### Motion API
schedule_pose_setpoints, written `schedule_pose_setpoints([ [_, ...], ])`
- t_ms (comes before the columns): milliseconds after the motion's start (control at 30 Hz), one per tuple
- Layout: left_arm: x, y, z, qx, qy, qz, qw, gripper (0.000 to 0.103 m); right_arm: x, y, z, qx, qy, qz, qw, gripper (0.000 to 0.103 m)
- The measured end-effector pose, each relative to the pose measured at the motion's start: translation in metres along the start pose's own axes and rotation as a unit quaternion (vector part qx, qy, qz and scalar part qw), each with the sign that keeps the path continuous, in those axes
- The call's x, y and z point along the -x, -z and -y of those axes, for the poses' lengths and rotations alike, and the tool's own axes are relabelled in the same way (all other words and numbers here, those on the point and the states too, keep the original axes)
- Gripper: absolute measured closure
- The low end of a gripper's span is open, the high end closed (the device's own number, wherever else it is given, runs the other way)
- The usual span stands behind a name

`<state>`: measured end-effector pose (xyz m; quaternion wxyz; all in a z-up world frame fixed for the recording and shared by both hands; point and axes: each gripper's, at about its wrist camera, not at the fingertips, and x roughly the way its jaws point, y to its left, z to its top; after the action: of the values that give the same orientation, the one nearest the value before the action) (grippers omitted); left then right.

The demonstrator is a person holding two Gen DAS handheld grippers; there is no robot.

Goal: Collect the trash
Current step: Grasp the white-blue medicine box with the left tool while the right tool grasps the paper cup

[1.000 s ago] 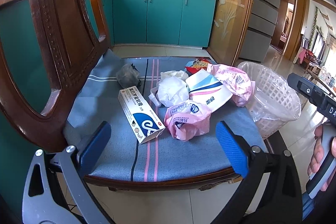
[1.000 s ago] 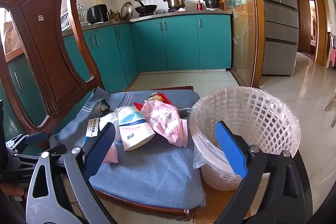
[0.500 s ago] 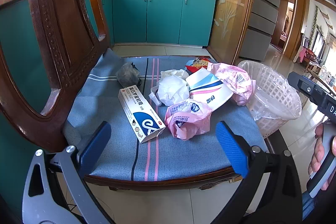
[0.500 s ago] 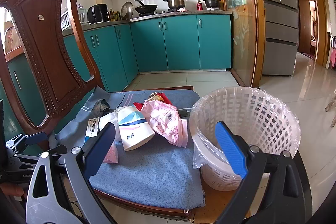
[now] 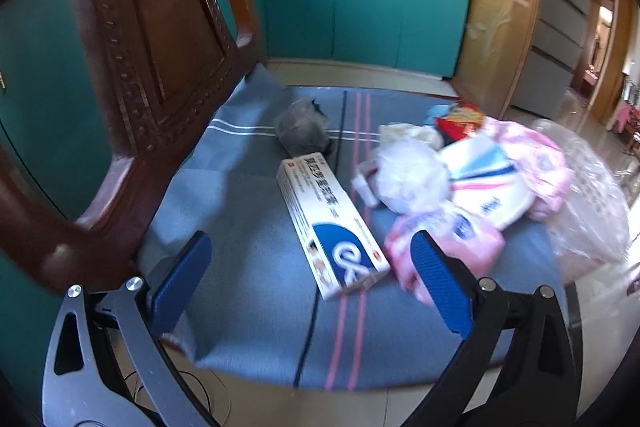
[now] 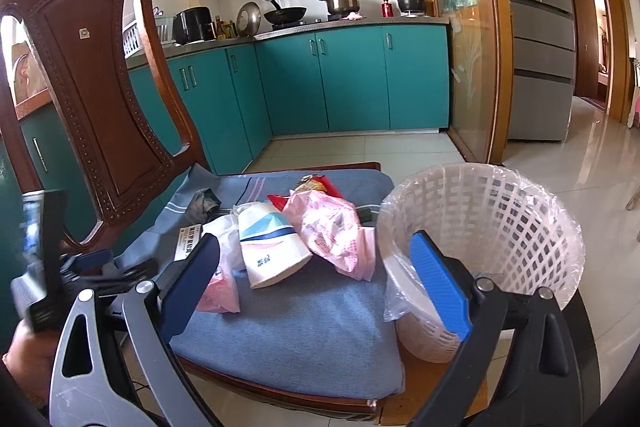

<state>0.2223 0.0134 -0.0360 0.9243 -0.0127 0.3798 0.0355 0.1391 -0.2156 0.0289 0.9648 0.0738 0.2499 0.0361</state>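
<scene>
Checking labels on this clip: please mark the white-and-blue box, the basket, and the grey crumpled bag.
Box point(image 5: 330, 218): left wrist view, middle of its top face.
Basket point(image 6: 516, 215): right wrist view, inner lattice wall.
Grey bag point(image 5: 301, 126): left wrist view, centre of the crumpled lump.

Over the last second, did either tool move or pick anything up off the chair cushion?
The left tool has pushed forward toward the trash pile, so the white and blue box now sits closer, between its open fingers; the view is motion-blurred. Nothing was gripped. The right tool stayed put, open and empty. The box, the pink bags and the white basket lie where they did.
</scene>
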Motion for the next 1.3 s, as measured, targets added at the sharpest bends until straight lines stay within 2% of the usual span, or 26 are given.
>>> schedule_pose_setpoints([
  [167, -0.04, -0.014, 0.0, 0.022, -0.008, -0.038, 0.999, 0.017, -0.003, 0.0, -0.004, 0.004, -0.006, -0.008, 1.0, 0.009],
  [400, -0.084, -0.014, 0.004, 0.024, -0.01, -0.093, 0.9954, 0.025, -0.018, 0.004, -0.004, -0.001, -0.017, -0.034, 0.999, 0.009],
  [433, -0.085, -0.013, 0.002, 0.029, -0.011, -0.097, 0.9948, 0.028, -0.022, 0.005, -0.004, -0.007, -0.024, -0.043, 0.999, 0.009],
  [467, -0.086, -0.012, -0.001, 0.035, -0.012, -0.101, 0.9941, 0.038, -0.025, 0.006, -0.004, -0.012, -0.031, -0.049, 0.998, 0.009],
  [533, -0.088, -0.01, -0.007, 0.04, -0.015, -0.114, 0.9925, 0.05, -0.037, 0.011, -0.002, -0.046, -0.07, -0.075, 0.994, 0.011],
  [633, -0.084, -0.007, -0.017, 0.049, -0.005, -0.111, 0.9926, 0.054, -0.058, 0.018, 0.007, -0.107, -0.119, -0.117, 0.98, 0.021],
  [667, -0.081, -0.007, -0.022, 0.054, 0.003, -0.107, 0.9928, 0.059, -0.066, 0.021, 0.011, -0.129, -0.132, -0.13, 0.974, 0.025],
  [767, -0.066, -0.009, -0.033, 0.066, 0.031, -0.081, 0.9941, 0.063, -0.09, 0.028, 0.029, -0.201, -0.157, -0.159, 0.954, 0.034],
  [867, -0.031, -0.016, -0.038, 0.062, 0.053, -0.037, 0.996, 0.063, -0.108, 0.035, 0.044, -0.252, -0.162, -0.172, 0.938, 0.036],
  [1067, 0.067, -0.017, -0.024, 0.044, 0.104, 0.063, 0.9916, 0.063, -0.129, 0.038, 0.054, -0.285, -0.172, -0.175, 0.927, 0.036],
  [1133, 0.09, -0.01, -0.016, 0.035, 0.113, 0.086, 0.9893, 0.063, -0.138, 0.042, 0.052, -0.299, -0.185, -0.186, 0.918, 0.037],
  [1200, 0.099, -0.003, -0.011, 0.031, 0.121, 0.089, 0.9881, 0.063, -0.145, 0.045, 0.05, -0.311, -0.197, -0.194, 0.909, 0.046],
  [1300, 0.104, 0.006, -0.006, 0.028, 0.132, 0.083, 0.9873, 0.063, -0.147, 0.045, 0.047, -0.314, -0.209, -0.198, 0.905, 0.059],
])
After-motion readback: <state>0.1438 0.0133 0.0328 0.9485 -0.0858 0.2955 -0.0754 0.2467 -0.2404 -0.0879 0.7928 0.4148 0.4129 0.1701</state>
